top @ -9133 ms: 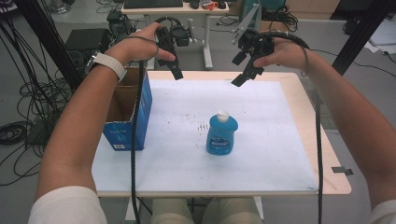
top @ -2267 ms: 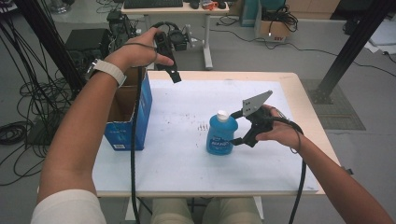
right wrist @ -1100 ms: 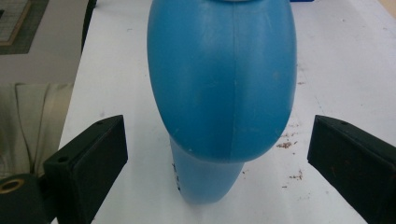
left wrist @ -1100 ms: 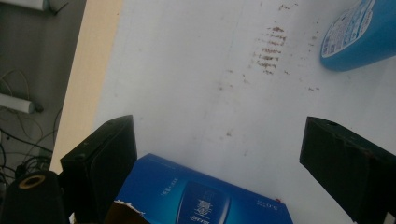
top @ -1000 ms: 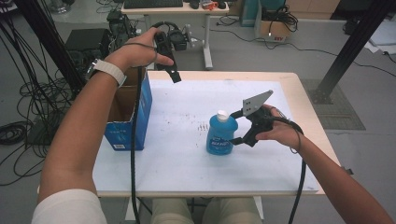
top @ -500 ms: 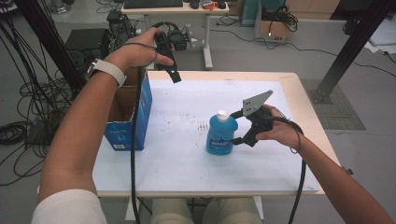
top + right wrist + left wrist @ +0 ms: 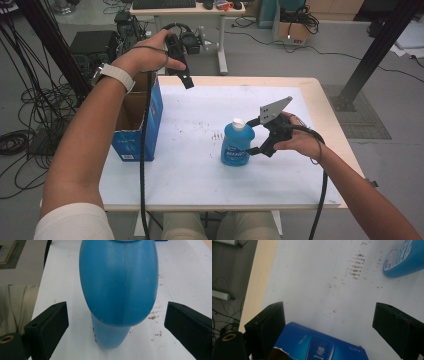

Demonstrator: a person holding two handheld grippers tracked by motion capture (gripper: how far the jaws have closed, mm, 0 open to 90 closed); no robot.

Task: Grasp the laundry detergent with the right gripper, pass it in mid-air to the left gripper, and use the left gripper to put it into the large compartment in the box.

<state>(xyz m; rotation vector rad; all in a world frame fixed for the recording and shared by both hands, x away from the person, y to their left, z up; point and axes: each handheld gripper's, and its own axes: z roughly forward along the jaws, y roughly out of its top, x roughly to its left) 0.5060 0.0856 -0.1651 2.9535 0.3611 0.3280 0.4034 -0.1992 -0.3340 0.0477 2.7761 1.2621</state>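
Note:
A blue soap bottle with a white cap stands upright near the middle of the white table sheet. My right gripper is open at the bottle's right side, its jaws reaching toward it. In the right gripper view the bottle stands between the two spread jaws, with a gap on each side. My left gripper hangs open in the air over the table's far left, above a blue cardboard box. The left gripper view looks down on the box and the bottle's base.
The open-topped box stands at the table's left edge. Small brown specks mark the sheet left of the bottle. Beyond the table stand a desk, cables on the floor at the left, and a black post at the right.
Long ago both grippers were raised at the far edge. The right one has since come down beside the bottle. Over the last second nothing has visibly moved.

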